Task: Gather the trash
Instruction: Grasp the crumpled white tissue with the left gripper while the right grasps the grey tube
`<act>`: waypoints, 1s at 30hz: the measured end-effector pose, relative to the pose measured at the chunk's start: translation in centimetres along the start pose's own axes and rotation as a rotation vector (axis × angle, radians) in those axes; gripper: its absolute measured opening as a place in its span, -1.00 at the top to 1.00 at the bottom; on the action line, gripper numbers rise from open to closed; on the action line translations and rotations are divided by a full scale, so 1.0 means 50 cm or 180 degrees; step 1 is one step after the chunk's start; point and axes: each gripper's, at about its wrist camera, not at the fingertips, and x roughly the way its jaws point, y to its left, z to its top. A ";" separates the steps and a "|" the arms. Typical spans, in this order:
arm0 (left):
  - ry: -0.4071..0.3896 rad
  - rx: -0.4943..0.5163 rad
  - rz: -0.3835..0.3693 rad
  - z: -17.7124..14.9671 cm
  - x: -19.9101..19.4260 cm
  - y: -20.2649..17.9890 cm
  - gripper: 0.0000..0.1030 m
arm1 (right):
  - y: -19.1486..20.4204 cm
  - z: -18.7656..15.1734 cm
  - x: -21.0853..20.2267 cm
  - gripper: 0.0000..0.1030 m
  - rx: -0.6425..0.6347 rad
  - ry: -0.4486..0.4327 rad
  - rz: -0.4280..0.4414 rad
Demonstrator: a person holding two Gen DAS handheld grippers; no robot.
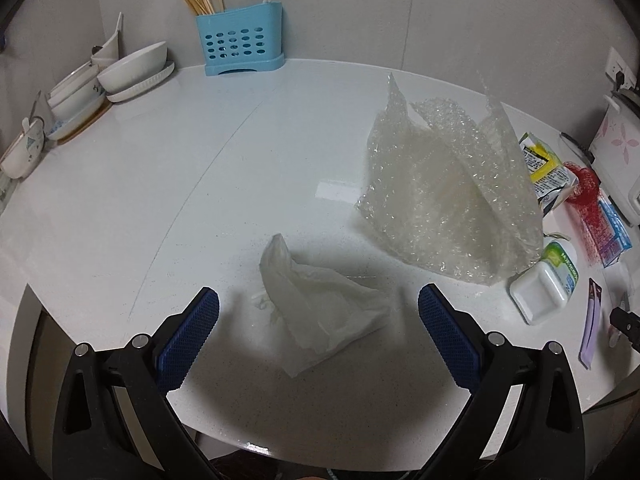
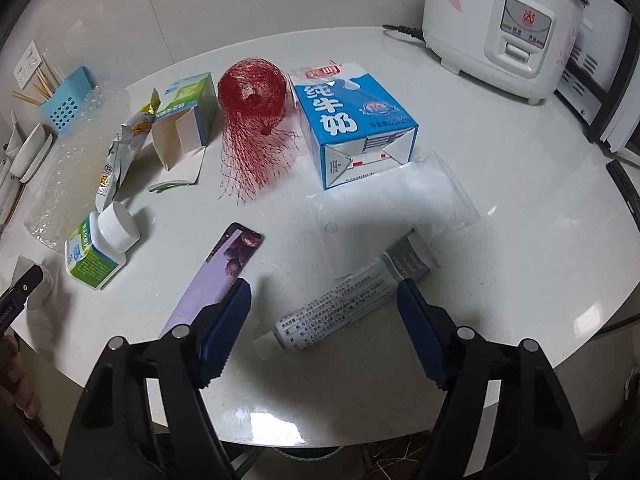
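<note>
Looking at the counter point(image 2: 500, 240), both grippers are hanging over trash with nothing picked up yet. The left gripper point(image 1: 319, 308) is spread wide, its pads either side of a crumpled tissue point(image 1: 320, 312) that lies just on the near side of the bubble wrap point(image 1: 448, 200) and well apart from the blue chopstick holder point(image 1: 240, 40). The right gripper point(image 2: 323, 304) is also released, jaws partway apart, straddling a grey tube point(image 2: 348, 296) that lies on the near side of the milk carton point(image 2: 352, 124), beside a clear plastic bag point(image 2: 400, 200).

My take on doing this well: drop lower so the pads bracket the middle of each item before squeezing (the tube looks slick and round, so a grip near the cap end would probably let it swing). The tissue is soft, so I'd close fully and catch the thick bunched part, not a loose flap. A purple wrapper point(image 2: 216, 276) sits just beside the right gripper's left finger, so watch you don't pinch that too.
</note>
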 end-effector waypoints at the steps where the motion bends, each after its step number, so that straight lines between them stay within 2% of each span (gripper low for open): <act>1: 0.0018 -0.0001 0.0010 0.002 0.008 0.000 -0.89 | -0.001 0.002 0.005 -0.34 0.0017 0.0025 -0.0005; 5: 0.0109 0.0024 0.0099 0.001 0.027 -0.005 -0.80 | 0.004 0.007 0.010 -0.27 -0.0010 0.0029 -0.0102; 8: 0.0238 0.0020 0.0107 -0.001 0.040 -0.007 -0.64 | 0.005 0.011 0.011 -0.11 -0.0021 0.0042 -0.0168; 11: 0.0242 -0.0011 0.0126 -0.001 0.038 -0.004 -0.46 | 0.009 0.012 0.009 0.13 -0.0047 0.0050 -0.0214; 13: 0.0277 -0.0006 0.0130 -0.002 0.032 -0.006 -0.19 | 0.011 0.009 0.005 0.31 -0.0079 0.0044 -0.0214; 14: 0.0298 0.0010 0.0120 -0.002 0.029 -0.008 -0.11 | 0.012 0.006 0.002 0.36 -0.0093 0.0036 -0.0210; 16: 0.0328 0.0041 0.0109 -0.001 0.023 -0.010 0.30 | 0.011 0.000 -0.003 0.53 -0.0086 0.0029 -0.0192; 17: 0.0340 0.0073 0.0099 -0.002 0.021 -0.013 0.39 | 0.009 -0.001 -0.004 0.56 -0.0077 0.0029 -0.0189; 19: 0.0357 0.0113 0.0078 -0.004 0.016 -0.017 0.73 | 0.008 -0.002 -0.006 0.59 -0.0075 0.0031 -0.0175; 21: 0.0361 0.0123 0.0020 -0.008 0.012 -0.018 0.93 | 0.008 -0.004 -0.008 0.59 -0.0070 0.0033 -0.0153; 30: 0.0150 0.0264 -0.0055 -0.027 -0.035 -0.041 0.93 | 0.003 -0.011 -0.026 0.60 -0.0097 -0.0044 -0.0097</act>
